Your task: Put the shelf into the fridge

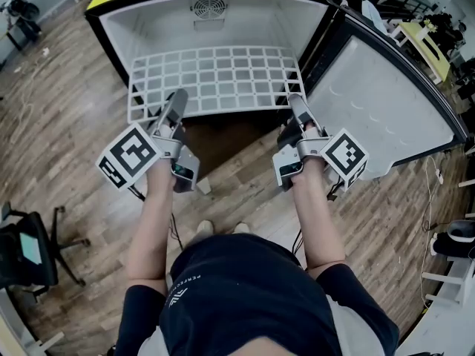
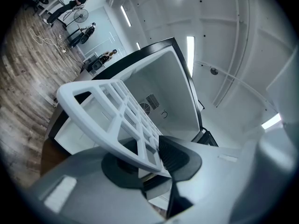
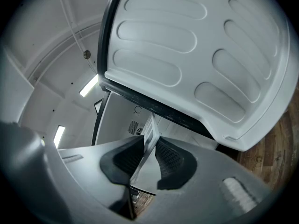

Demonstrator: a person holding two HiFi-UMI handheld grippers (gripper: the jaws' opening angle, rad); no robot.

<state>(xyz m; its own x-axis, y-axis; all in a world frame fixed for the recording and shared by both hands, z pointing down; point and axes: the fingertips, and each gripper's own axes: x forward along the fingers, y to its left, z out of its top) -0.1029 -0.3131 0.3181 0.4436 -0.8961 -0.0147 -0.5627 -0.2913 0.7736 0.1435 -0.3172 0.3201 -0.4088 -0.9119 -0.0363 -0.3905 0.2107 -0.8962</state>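
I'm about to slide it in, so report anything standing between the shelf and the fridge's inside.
Nothing visible does. The shelf, gripped by the left gripper and right gripper, faces the open fridge; the door is swung aside.

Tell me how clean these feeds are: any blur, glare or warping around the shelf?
Head view: sharp, evenly lit, fisheye bows the fridge walls. Left gripper view: dark corners, ceiling strip lights blown out, shelf sharp, left claw body soft. Right gripper view: door liner bulges heavily; right claw close-up slightly soft.
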